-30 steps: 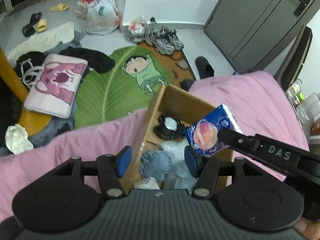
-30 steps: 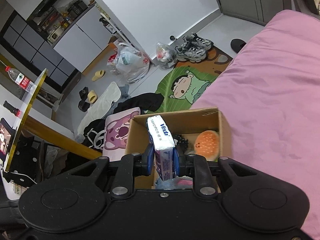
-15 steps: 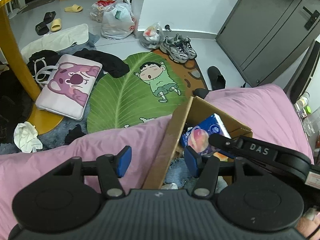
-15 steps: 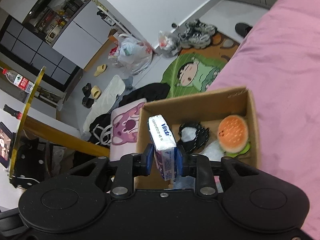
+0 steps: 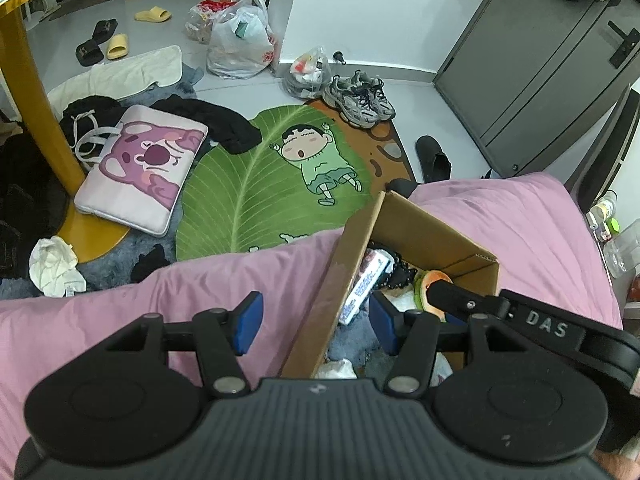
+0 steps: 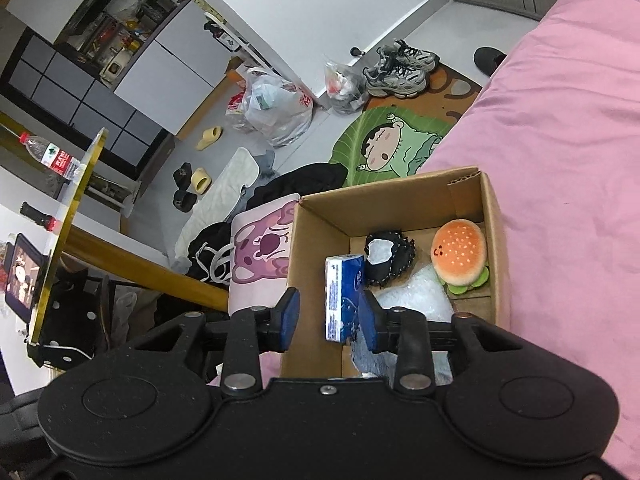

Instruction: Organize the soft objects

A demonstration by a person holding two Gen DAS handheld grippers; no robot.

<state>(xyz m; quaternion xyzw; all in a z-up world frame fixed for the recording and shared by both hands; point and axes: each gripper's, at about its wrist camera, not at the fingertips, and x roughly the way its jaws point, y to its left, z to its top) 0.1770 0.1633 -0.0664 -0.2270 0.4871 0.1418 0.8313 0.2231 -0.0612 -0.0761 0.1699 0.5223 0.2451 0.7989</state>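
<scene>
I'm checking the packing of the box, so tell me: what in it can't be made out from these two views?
- Near end of the cardboard box, right wrist view: cut off behind the right hand-held gripper, whose jaws are opening around the tissue pack.
- Burger toy, left wrist view: mostly hidden by the right hand-held gripper's finger.
- Box floor: covered by the contents.

Two wrist views, steeply downward, close over one shared cardboard box (image 5: 404,224) (image 6: 320,236).
</scene>
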